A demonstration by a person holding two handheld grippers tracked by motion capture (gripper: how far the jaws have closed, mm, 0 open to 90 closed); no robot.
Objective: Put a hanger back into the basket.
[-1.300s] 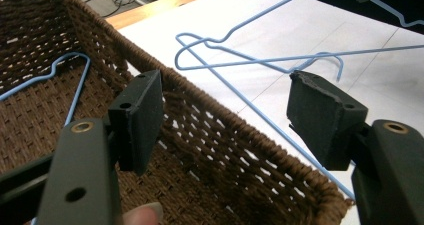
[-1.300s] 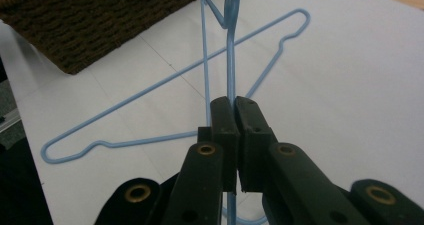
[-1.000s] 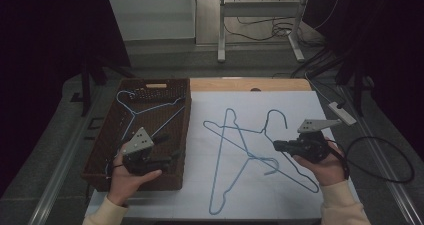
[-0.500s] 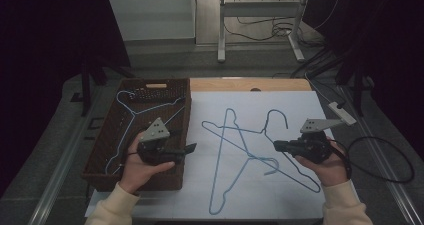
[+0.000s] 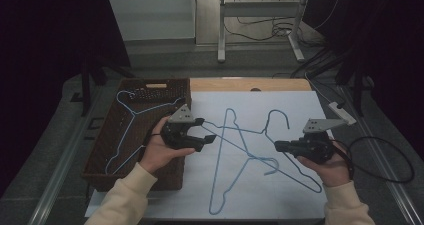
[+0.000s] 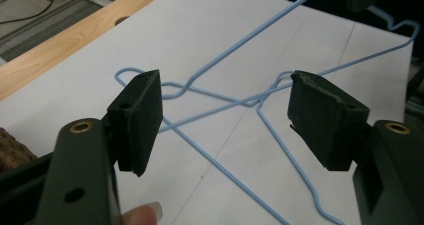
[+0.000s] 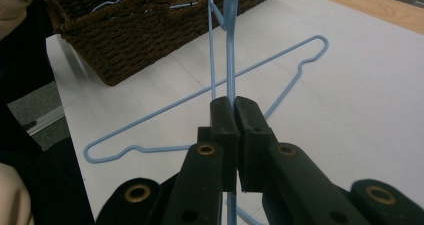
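Swinging my wide-open, empty left gripper (image 5: 209, 130) from the wicker basket (image 5: 112, 135) toward the crossed hangers, I keep my right gripper (image 7: 233, 109) clamped on one blue wire hanger (image 7: 229, 45).

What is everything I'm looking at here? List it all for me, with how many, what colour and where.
wire hangers on the sheet: two, light blue, crossed over each other on the white sheet
wire hanger in the basket: one, light blue, lying inside the basket
basket: one, dark brown wicker, at the table's left side
white sheet: one, white, covering most of the table
table: one, light wood, its far edge showing beyond the sheet
cables: several, dark, on the floor beyond the table
left claw: one, black, open, above the sheet beside the basket
right claw: one, black, shut on a hanger's wire
sleeves: two, cream, at the bottom edge
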